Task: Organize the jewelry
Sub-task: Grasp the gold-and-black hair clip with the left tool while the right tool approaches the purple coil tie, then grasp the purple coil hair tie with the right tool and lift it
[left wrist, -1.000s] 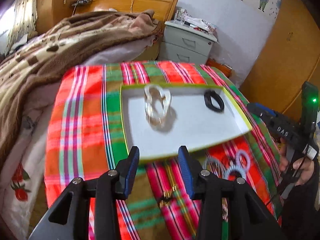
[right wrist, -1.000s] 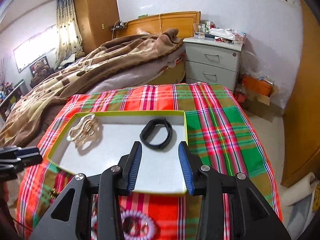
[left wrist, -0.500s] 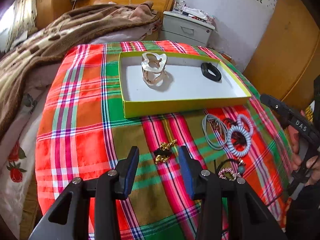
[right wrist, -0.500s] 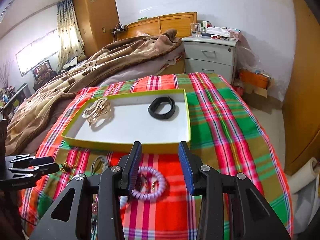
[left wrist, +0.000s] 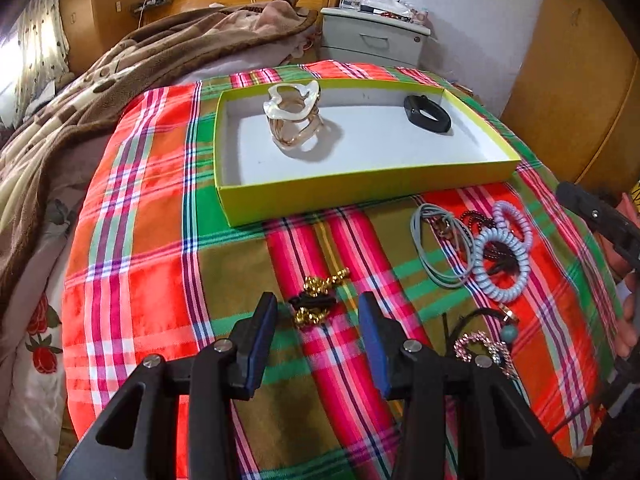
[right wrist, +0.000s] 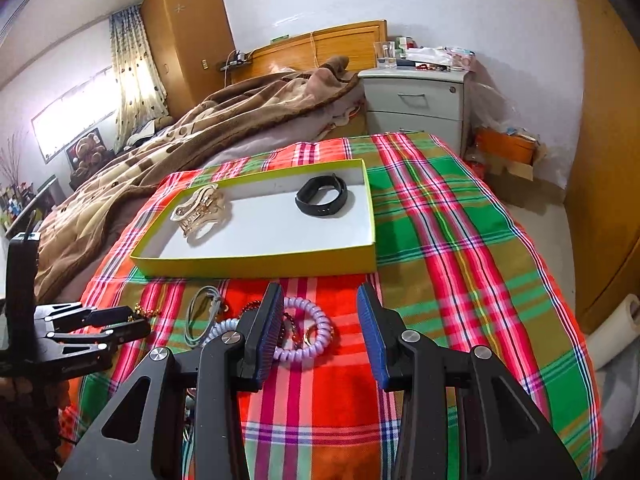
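Observation:
A shallow yellow-green box (left wrist: 360, 190) (right wrist: 256, 262) lies on the plaid cloth and holds a clear hair claw (left wrist: 294, 120) (right wrist: 200, 210) and a black band (left wrist: 426, 114) (right wrist: 322, 200). My left gripper (left wrist: 318, 320) is open and empty, just above a black-and-gold hair tie (left wrist: 316, 300) that lies between its fingertips. My right gripper (right wrist: 318, 316) is open and empty over a lilac spiral hair tie (right wrist: 308, 344). Grey elastic loops (left wrist: 438, 248), blue spiral ties (left wrist: 500, 256) and a beaded bracelet (left wrist: 484, 346) lie on the cloth to the right.
The plaid cloth (left wrist: 140, 240) covers the foot of a bed. A brown blanket (left wrist: 80, 92) is piled at the left. A grey nightstand (right wrist: 416, 100) stands behind. Wooden wardrobe doors (right wrist: 608, 160) line the right side.
Both grippers have pulled back from over the box towards the near side of the cloth and lowered. The left one now brackets the black-and-gold hair tie.

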`<state>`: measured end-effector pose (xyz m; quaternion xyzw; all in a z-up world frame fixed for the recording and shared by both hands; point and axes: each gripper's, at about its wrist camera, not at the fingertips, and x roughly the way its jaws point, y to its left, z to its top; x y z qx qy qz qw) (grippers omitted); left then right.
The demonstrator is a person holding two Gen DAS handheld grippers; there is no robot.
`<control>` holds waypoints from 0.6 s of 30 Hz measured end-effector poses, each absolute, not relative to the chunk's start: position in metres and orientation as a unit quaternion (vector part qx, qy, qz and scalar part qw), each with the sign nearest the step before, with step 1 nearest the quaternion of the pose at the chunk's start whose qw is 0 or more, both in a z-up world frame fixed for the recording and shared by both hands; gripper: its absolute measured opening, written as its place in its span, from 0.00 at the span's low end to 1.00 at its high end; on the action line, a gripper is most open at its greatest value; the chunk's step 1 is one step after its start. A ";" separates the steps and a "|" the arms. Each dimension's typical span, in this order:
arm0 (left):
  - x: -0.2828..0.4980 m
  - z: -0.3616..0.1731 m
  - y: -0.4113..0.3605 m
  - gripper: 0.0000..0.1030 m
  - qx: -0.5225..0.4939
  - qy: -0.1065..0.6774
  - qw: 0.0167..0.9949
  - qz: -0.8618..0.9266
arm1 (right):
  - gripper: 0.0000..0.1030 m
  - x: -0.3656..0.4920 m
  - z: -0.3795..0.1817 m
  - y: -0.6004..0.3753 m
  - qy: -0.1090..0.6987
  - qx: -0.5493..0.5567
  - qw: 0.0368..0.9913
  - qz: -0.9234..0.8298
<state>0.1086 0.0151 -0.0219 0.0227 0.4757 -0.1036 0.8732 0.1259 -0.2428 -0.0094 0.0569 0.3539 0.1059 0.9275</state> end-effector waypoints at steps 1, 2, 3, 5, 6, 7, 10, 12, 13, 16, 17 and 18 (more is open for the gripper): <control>0.109 -0.022 0.014 0.42 0.028 0.474 0.874 -0.099 | 0.38 0.126 -0.010 -0.244 0.354 0.059 0.927 0.105; 0.110 -0.023 0.012 0.42 0.036 0.473 0.875 -0.096 | 0.38 0.126 -0.010 -0.245 0.354 0.059 0.927 0.104; 0.110 -0.023 0.011 0.42 0.040 0.471 0.876 -0.093 | 0.38 0.126 -0.011 -0.246 0.355 0.060 0.927 0.101; 0.111 -0.024 0.010 0.42 0.044 0.469 0.878 -0.091 | 0.38 0.126 -0.013 -0.248 0.356 0.061 0.928 0.096; 0.111 -0.024 0.010 0.42 0.044 0.468 0.878 -0.091 | 0.38 0.125 -0.014 -0.251 0.358 0.063 0.927 0.096; 0.110 -0.024 0.011 0.42 0.043 0.467 0.878 -0.091 | 0.38 0.125 -0.015 -0.252 0.359 0.064 0.926 0.094; 0.110 -0.023 0.013 0.30 0.043 0.464 0.881 -0.085 | 0.38 0.125 -0.019 -0.256 0.366 0.065 0.924 0.088; 0.110 -0.023 0.014 0.23 0.038 0.463 0.881 -0.085 | 0.38 0.126 -0.022 -0.259 0.371 0.068 0.922 0.083; 0.110 -0.023 0.015 0.22 0.036 0.463 0.881 -0.086 | 0.38 0.126 -0.024 -0.260 0.374 0.068 0.921 0.083; 0.110 -0.023 0.017 0.21 0.030 0.464 0.881 -0.087 | 0.38 0.127 -0.027 -0.262 0.380 0.072 0.919 0.081; 0.110 -0.023 0.017 0.21 0.029 0.464 0.881 -0.088 | 0.38 0.127 -0.028 -0.262 0.381 0.072 0.918 0.084; 0.110 -0.023 0.018 0.21 0.026 0.463 0.881 -0.090 | 0.38 0.128 -0.028 -0.262 0.382 0.073 0.917 0.087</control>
